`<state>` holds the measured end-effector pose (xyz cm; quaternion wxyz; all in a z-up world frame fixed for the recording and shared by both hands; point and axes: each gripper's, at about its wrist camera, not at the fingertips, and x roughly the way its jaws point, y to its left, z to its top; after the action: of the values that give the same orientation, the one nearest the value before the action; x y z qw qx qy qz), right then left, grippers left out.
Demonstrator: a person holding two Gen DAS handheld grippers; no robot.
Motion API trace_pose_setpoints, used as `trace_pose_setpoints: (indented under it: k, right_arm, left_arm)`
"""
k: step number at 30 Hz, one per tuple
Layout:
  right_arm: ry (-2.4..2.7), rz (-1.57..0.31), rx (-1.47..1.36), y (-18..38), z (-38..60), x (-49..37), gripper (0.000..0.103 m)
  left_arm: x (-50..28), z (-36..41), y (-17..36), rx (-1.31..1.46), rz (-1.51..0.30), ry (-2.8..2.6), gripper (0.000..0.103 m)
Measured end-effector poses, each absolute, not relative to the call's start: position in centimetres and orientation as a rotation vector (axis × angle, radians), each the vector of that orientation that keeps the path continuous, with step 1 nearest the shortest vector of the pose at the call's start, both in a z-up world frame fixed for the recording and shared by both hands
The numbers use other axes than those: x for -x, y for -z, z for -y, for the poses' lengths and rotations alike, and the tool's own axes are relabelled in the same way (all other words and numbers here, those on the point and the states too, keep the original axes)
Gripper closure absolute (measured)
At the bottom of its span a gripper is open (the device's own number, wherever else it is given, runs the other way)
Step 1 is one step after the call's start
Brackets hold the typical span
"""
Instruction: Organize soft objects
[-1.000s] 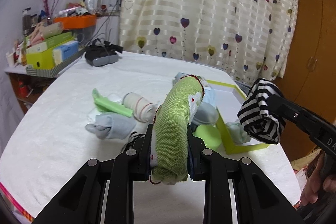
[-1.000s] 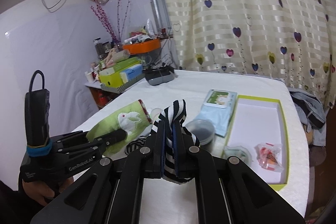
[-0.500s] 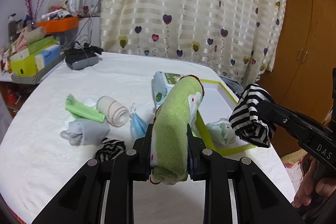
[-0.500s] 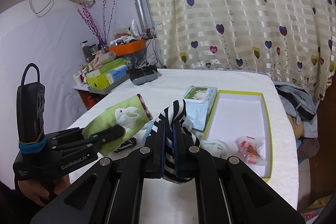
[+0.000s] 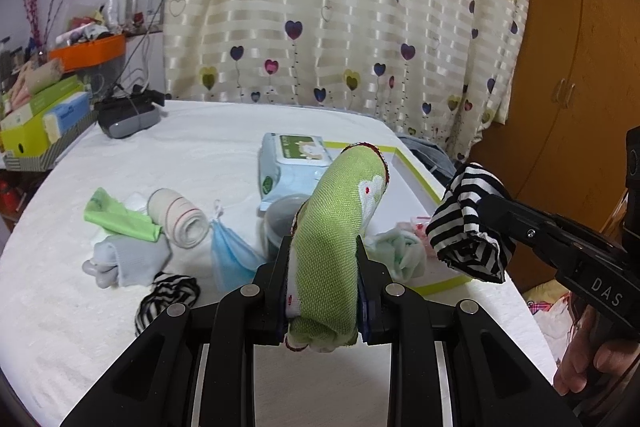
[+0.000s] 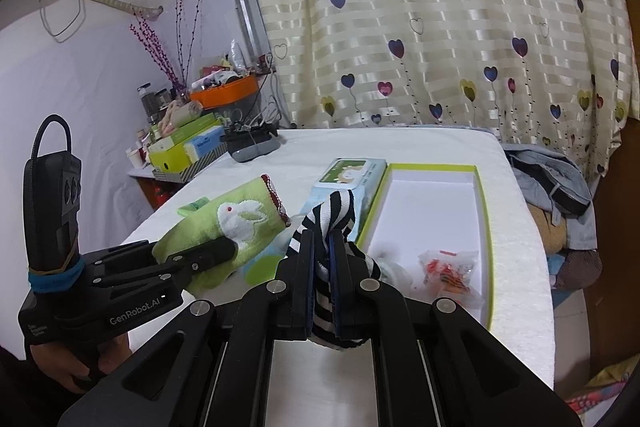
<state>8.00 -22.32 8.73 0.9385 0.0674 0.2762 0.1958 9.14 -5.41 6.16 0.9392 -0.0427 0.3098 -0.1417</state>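
The big white table [image 5: 200, 155] is in front of me, with a heart curtain [image 5: 340, 7] behind it. On the right side of the table lies a flat white box [image 6: 432, 199] with a green rim. A little bag of snacks [image 6: 448, 267] and a pale green sock ball [image 5: 400, 251] sit in its near end. A pack of wipes [image 5: 292, 163] lies just beside the box, on its left.

My left gripper [image 5: 322, 267] is squeezed tight on a green sock [image 5: 340, 219] with a white bunny on it. The sock sticks up and forward from the fingers, above the table. My right gripper [image 6: 323, 267] is pinched tight on a black and white striped sock [image 6: 332, 211]. It is held up in the air near the close end of the box.

More soft things lie on the table to the left: a rolled cream sock [image 5: 178, 217], a flat green cloth [image 5: 116, 219], a grey sock [image 5: 128, 259], a blue face mask [image 5: 230, 255] and another striped sock [image 5: 168, 295]. A dark round tub [image 5: 280, 219] stands behind my green sock.
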Motion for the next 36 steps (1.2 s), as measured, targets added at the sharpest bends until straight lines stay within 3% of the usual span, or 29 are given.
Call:
trace_pose_setpoints:
  k: [24,36]
  right_arm:
    - [-0.299,-0.598,-0.209,-6.7,28.0,-9.5,0.096]
    - [-0.373,-0.674,-0.193,-4.0,26.1,-10.9,0.096]
  left_arm:
    - [-11.3,10.3,-6.1,0.055,-0.647,0.38,0.079]
    - [-11.4,9.8,-5.5,0.072,-0.672,0.376,0.079]
